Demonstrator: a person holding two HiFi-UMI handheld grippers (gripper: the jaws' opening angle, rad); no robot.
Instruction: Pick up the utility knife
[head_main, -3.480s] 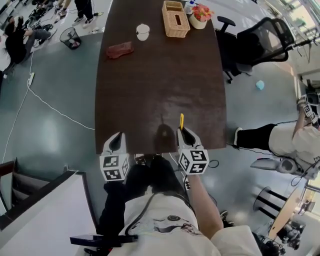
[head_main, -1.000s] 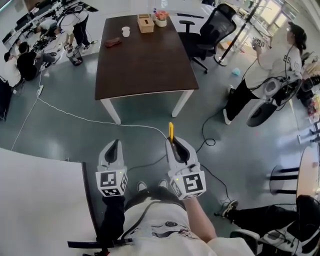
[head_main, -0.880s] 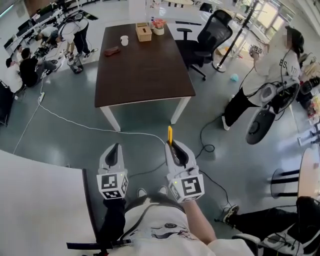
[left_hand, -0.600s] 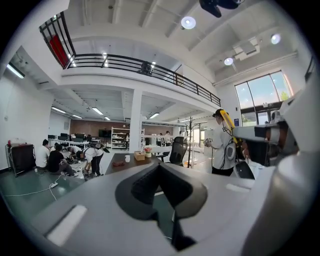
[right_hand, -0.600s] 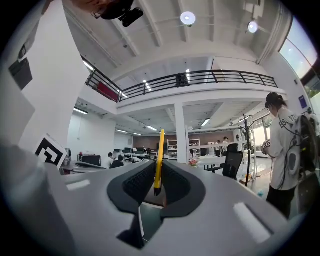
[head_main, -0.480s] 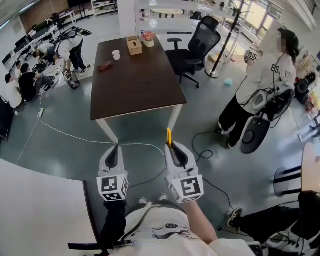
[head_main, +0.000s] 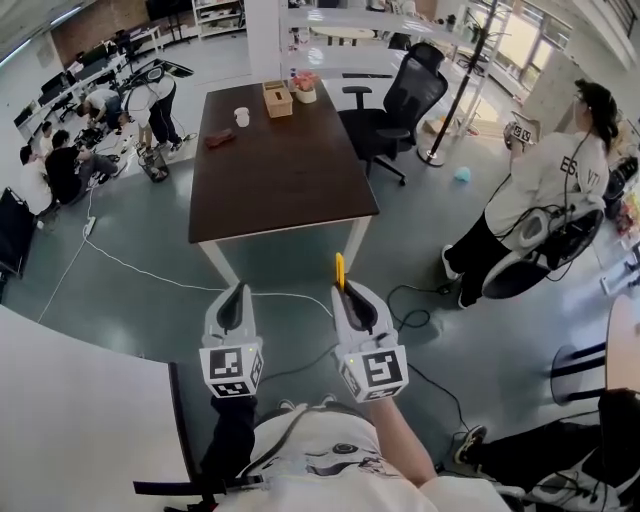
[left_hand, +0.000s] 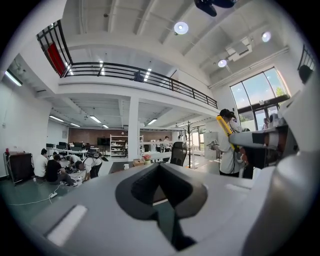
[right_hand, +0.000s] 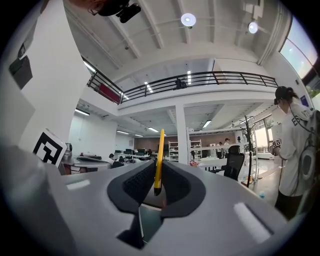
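The person stands on a grey floor (head_main: 120, 230) and holds both grippers out in front, side by side. The right gripper (head_main: 350, 296) is closed tight on the knife (head_main: 340, 271). The knife is thin and yellow. Its near end sits between the two dark pads, and the rest sticks out past the tips, pointing far. In the right gripper view the knife (right_hand: 159, 152) stands up in the middle of the right gripper (right_hand: 156, 181), squeezed from both sides. The left gripper (head_main: 236, 298) is just to the left and does not touch the other one. In the left gripper view the left gripper (left_hand: 160, 182) has its jaws pressed together, with nothing held between them. The knife (left_hand: 224, 126) shows there too, off to the right. Well past the grippers stands a brown table (head_main: 285, 170) with white legs. At its far end sit a white cup (head_main: 241, 117), a box (head_main: 277, 98), a flower pot (head_main: 305, 86) and a red thing (head_main: 221, 139). A black chair (head_main: 408, 98) stands just right of the table. A person in white (head_main: 545, 190) stands far to the right. More people (head_main: 60, 170) are at the far left.
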